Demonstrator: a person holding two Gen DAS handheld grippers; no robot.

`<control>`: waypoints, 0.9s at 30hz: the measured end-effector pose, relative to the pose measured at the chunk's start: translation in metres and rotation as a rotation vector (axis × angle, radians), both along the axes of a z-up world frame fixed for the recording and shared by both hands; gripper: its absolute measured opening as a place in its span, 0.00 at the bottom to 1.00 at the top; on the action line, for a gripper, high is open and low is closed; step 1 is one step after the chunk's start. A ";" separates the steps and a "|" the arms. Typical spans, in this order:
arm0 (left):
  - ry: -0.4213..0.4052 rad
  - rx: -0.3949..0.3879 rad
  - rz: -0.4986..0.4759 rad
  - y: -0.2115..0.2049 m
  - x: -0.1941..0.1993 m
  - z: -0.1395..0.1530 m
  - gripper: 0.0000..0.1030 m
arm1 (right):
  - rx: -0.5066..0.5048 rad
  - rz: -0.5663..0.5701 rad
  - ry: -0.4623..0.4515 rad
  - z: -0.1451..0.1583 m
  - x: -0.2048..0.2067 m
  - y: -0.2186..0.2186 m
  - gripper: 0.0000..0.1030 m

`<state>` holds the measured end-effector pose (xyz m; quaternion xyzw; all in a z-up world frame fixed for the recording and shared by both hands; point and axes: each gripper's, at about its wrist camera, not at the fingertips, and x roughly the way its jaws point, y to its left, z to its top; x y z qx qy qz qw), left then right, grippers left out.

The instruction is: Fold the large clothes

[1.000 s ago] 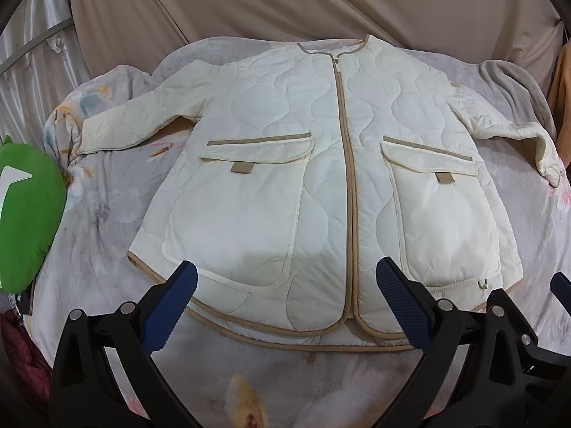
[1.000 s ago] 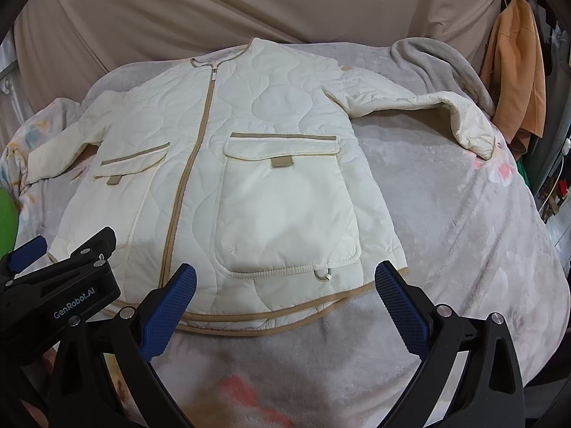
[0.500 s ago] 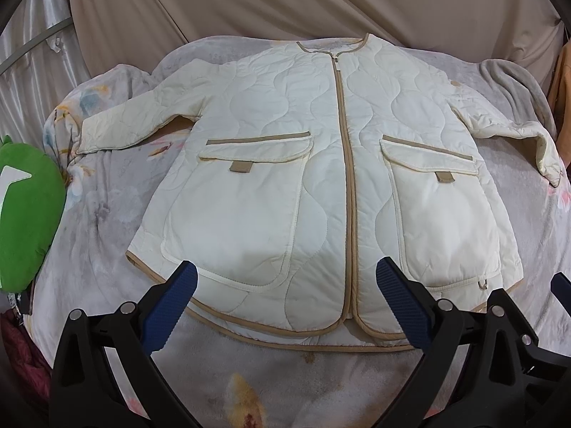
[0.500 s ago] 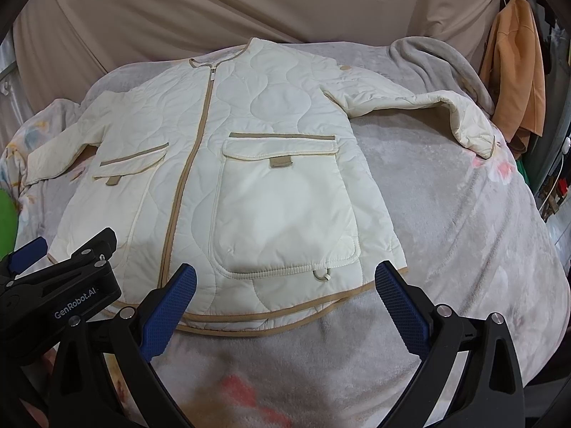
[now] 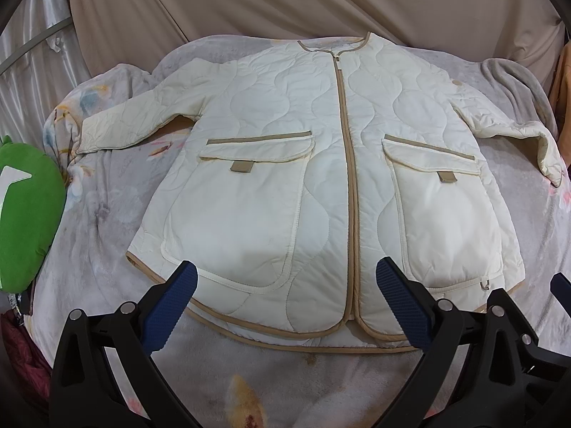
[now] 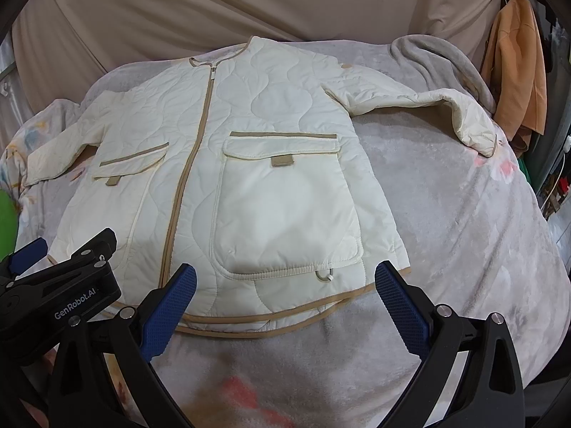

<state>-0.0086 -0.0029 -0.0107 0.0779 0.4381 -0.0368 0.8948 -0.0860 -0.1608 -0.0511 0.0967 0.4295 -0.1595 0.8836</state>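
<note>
Cream quilted jacket (image 5: 321,164) spread flat, front up, on a bed under a pale grey floral blanket (image 5: 107,221); zipped shut along a tan-trimmed centre line. Long axis running straight away from both claws: rounded hem nearest, collar farthest, toward the beige fabric backdrop (image 5: 321,3). Sleeves thrown out to either side, the one beyond the left claw lying fairly straight, the one beyond the right claw bent down at the cuff. Two large flap pockets on the chest, each with a small tan tab. Left claw (image 5: 285,306) hovering above the hem, blue pads spread wide apart, gripping nothing, roughly astride the zip's lower end. Right claw (image 6: 285,306) likewise wide open and empty, poised above the hem below the pocket with the little metal ring. Green cushion (image 5: 28,214) far off to the left claw's left, cut by the frame edge. Orange garment (image 6: 517,71) hanging beyond the right claw's far right, partly out of view. Grey throw (image 6: 446,57) bunched behind the bent sleeve. Back panel of the jacket hidden underneath; whether either claw touches the blanket impossible to tell.
</note>
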 end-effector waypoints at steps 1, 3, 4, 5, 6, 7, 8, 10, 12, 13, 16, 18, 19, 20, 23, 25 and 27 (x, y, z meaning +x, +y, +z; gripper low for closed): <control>0.001 0.000 0.000 0.000 0.000 0.000 0.95 | -0.001 0.001 0.000 0.000 0.000 0.000 0.95; 0.000 0.000 0.000 0.000 0.000 0.000 0.95 | 0.001 0.001 0.000 0.000 0.000 0.000 0.95; 0.000 0.001 0.000 0.000 -0.001 0.000 0.95 | 0.002 0.000 0.001 0.000 0.000 0.000 0.95; 0.000 0.000 0.000 0.000 0.000 0.000 0.95 | 0.000 0.001 0.000 0.000 0.000 0.000 0.95; 0.001 0.000 0.000 0.000 0.000 0.000 0.95 | 0.000 0.001 0.000 0.000 0.000 0.000 0.95; 0.001 0.000 0.000 0.000 0.000 0.000 0.95 | -0.001 0.001 0.000 0.000 0.000 0.000 0.95; 0.001 0.000 0.000 0.000 0.000 0.000 0.95 | 0.000 0.001 0.000 0.000 0.000 0.000 0.95; 0.001 0.001 -0.001 0.000 0.000 0.000 0.95 | 0.000 0.001 0.000 0.000 0.000 0.000 0.95; 0.002 0.001 0.000 0.000 0.000 0.000 0.95 | 0.001 0.001 -0.001 0.000 -0.001 0.000 0.95; 0.001 0.000 0.000 0.000 0.000 0.000 0.95 | 0.001 0.001 -0.001 0.000 0.000 0.000 0.95; 0.000 0.001 0.000 0.000 0.000 0.000 0.95 | -0.003 0.003 -0.002 0.000 0.000 0.001 0.95; -0.001 0.000 0.001 0.000 0.000 0.001 0.95 | -0.004 0.003 -0.005 0.000 0.000 0.001 0.95; -0.001 0.001 0.001 0.001 0.000 0.000 0.95 | -0.002 0.003 -0.005 0.000 -0.001 0.002 0.95; -0.001 0.001 0.002 0.002 -0.001 0.000 0.95 | -0.002 0.004 -0.005 0.000 -0.001 0.002 0.95; -0.001 0.002 0.002 0.002 -0.001 0.001 0.95 | -0.001 0.004 -0.005 0.000 -0.001 0.002 0.95; 0.000 0.001 0.002 0.003 -0.001 0.000 0.95 | 0.000 0.003 -0.005 0.000 -0.002 0.003 0.95; 0.000 0.001 0.003 0.003 -0.002 0.001 0.95 | 0.000 0.004 -0.005 0.000 -0.002 0.002 0.95</control>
